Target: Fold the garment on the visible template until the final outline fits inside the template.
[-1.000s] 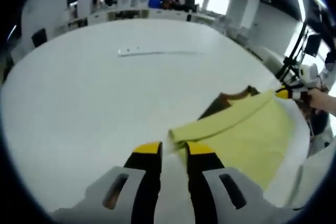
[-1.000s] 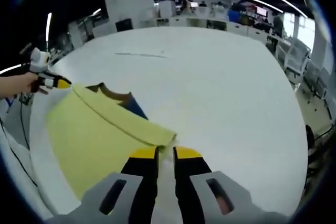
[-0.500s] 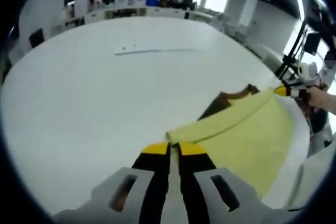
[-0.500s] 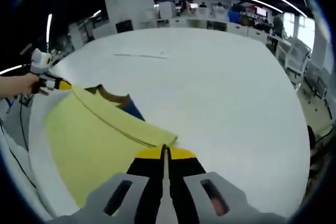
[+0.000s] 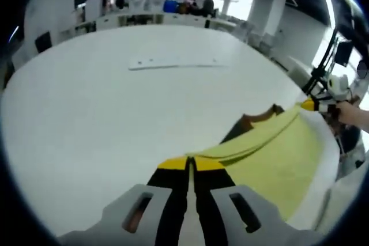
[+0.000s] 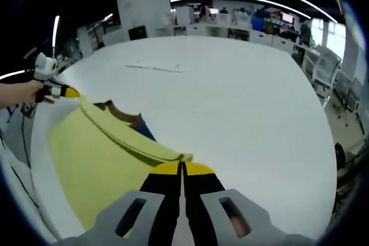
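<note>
With each corner pinched, the yellow garment point(image 5: 271, 154) lies on the white worktop point(image 5: 104, 113): left gripper point(image 5: 190, 164) and right gripper point(image 6: 182, 169) both clamp its folded edge. It looks light and limp, best held at the corners.

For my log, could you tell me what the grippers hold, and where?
Both hold the yellow garment: left gripper and right gripper, each shut on an end of its folded edge.
</note>
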